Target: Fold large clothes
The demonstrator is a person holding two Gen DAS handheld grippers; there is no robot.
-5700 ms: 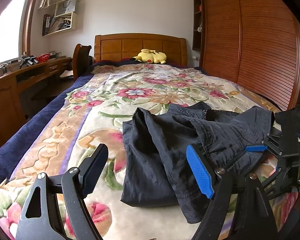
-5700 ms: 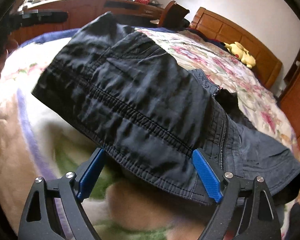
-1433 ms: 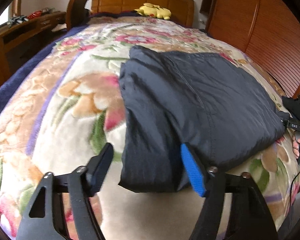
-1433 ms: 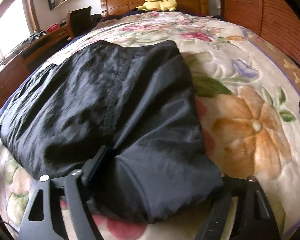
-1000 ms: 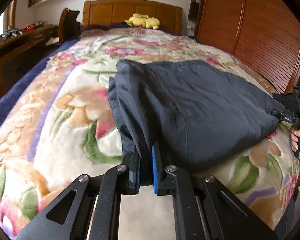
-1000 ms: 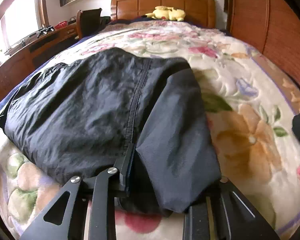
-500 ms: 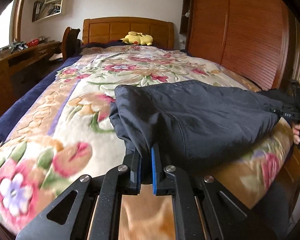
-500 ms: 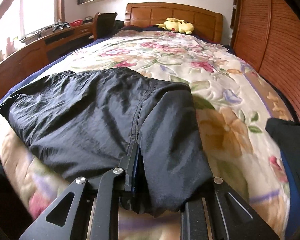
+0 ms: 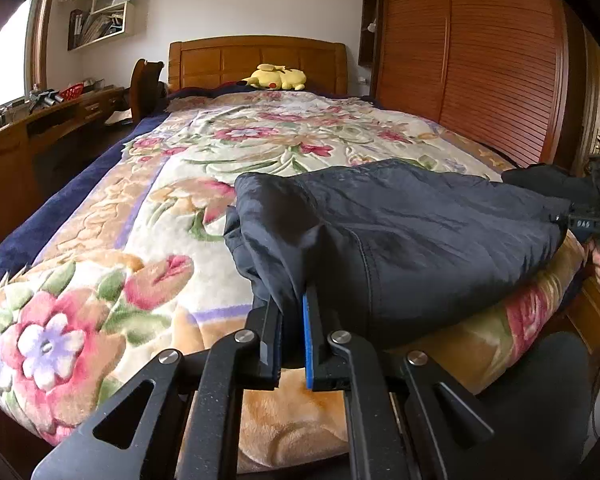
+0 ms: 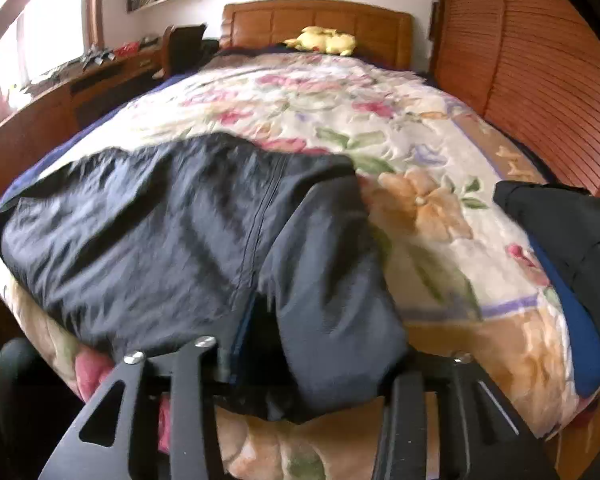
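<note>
A dark navy garment (image 9: 400,232) lies folded across the foot of the bed, on the floral blanket (image 9: 100,280). My left gripper (image 9: 292,320) is shut on the garment's near left corner, with cloth pinched between the blue pads. The right gripper (image 9: 596,216) shows at that view's far right, held by a hand at the garment's other end. In the right wrist view the right gripper (image 10: 320,360) has its jaws opening. The garment (image 10: 160,240) drapes loosely between them and hides the right finger. Its blue-edged left finger (image 10: 240,340) stands clear of the fold.
A second dark garment (image 10: 560,232) lies on the bed's right side. A yellow plush toy (image 9: 276,77) rests by the wooden headboard (image 9: 256,60). A desk (image 9: 40,120) runs along the left, and slatted wardrobe doors (image 9: 480,60) stand on the right.
Both grippers drew back toward the foot of the bed, dragging the garment to the blanket's edge. The right jaws have spread apart. The left stayed clamped on the cloth.
</note>
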